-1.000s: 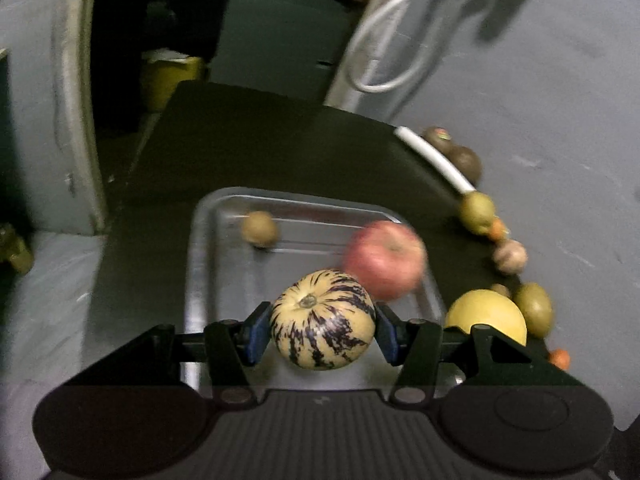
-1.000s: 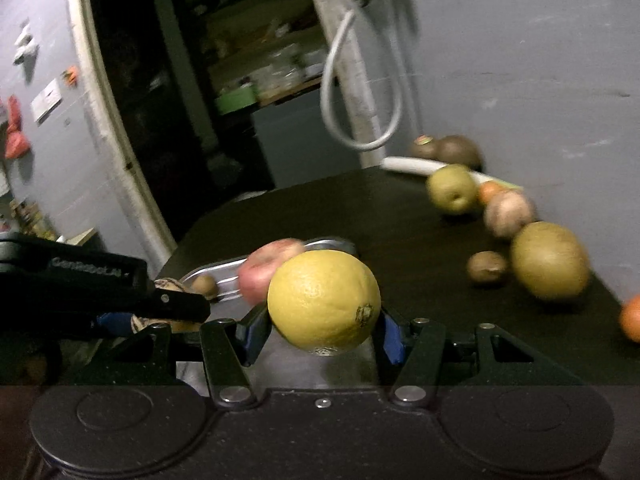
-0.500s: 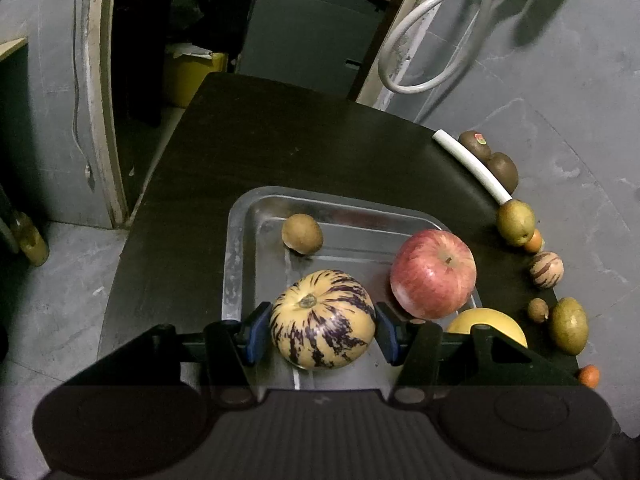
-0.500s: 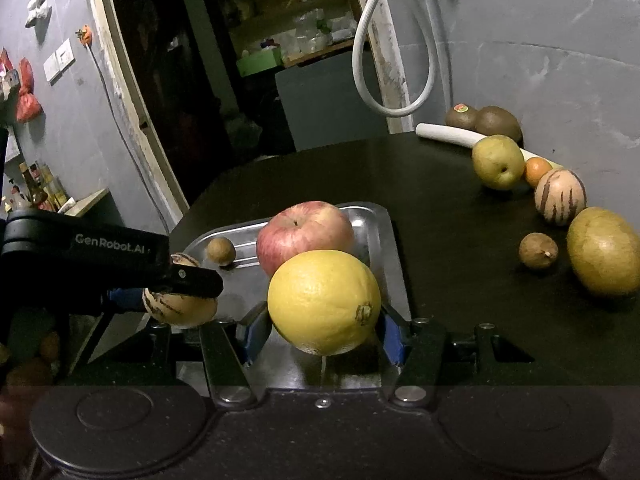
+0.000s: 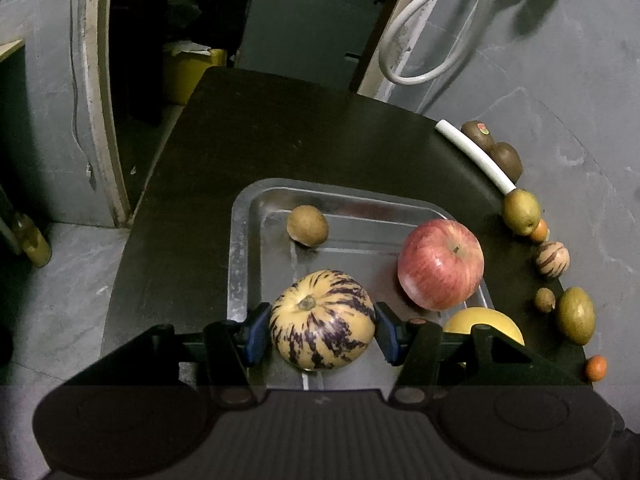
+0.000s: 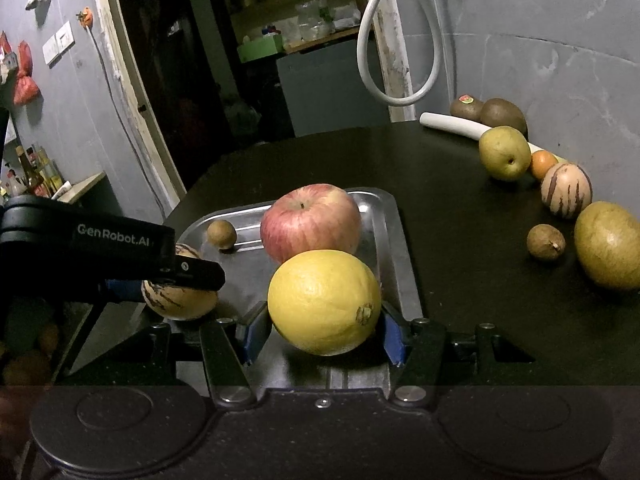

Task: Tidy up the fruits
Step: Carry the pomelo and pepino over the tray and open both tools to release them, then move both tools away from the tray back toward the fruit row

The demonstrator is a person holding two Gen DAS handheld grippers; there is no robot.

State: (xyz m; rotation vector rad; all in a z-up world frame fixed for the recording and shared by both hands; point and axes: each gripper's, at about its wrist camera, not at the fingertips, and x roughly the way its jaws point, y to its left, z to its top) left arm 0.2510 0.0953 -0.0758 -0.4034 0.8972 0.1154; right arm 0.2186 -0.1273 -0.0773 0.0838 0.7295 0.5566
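Fruit fills both views, and we see two pieces of it carried over a metal tray (image 5: 239,264) that sits on a dark table (image 5: 256,136). The left gripper (image 5: 322,334) pinches a cream, purple-streaked melon (image 5: 322,319) between its blue pads, one pad against each flank, over the tray's near left part. The right gripper (image 6: 323,336) clamps a yellow citrus fruit (image 6: 324,301) the same way, over the tray's near right corner; from the left wrist we catch only the top of it behind the gripper's frame. Whether either fruit already rests on the tray floor, we cannot tell. Inside the tray lie a red apple (image 5: 441,263) toward the right wall and a small brown round fruit (image 5: 307,225) near the far left corner, well apart from each other. Beyond the tray, along the table's curved right edge by the grey wall, we count a white tube (image 5: 476,155), two kiwis (image 5: 493,147) touching each other, a green pear (image 6: 505,153), a small orange fruit (image 6: 542,163) just beside the pear, a second, smaller striped melon (image 6: 566,189), a small brown nut-like fruit (image 6: 545,242), a large olive-green fruit (image 6: 609,245), and another little orange one (image 5: 596,368) at the near end of the row.
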